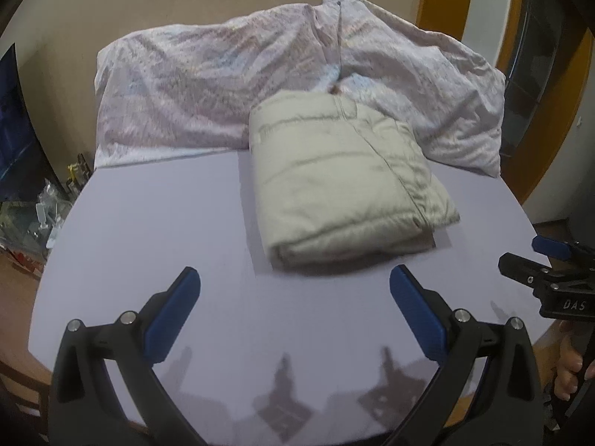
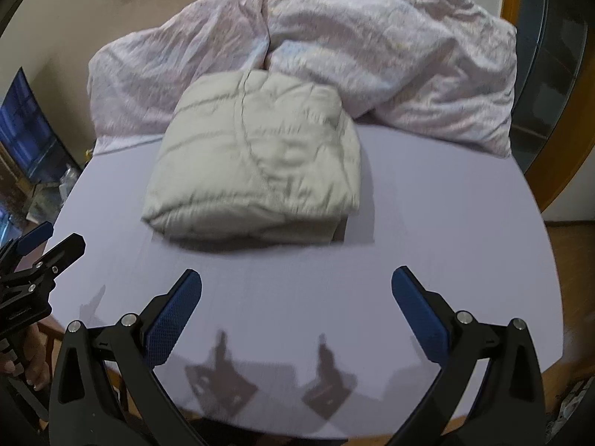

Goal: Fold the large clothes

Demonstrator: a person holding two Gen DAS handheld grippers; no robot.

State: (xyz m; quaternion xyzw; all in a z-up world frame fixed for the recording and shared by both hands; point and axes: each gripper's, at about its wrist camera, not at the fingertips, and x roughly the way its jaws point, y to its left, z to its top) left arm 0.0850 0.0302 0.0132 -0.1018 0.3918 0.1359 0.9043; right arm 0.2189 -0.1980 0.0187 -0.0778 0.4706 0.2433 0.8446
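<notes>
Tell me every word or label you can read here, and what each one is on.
"DAS": pale letters on the black body of the right gripper, seen from the left wrist camera.
The folded beige garment shows a faint printed mark near its far left corner, too blurred to read.
Nothing else is readable.

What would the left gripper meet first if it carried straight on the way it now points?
Probably the folded beige garment: the open left gripper points across bare lavender tabletop towards its near edge, though depth is uncertain.
</notes>
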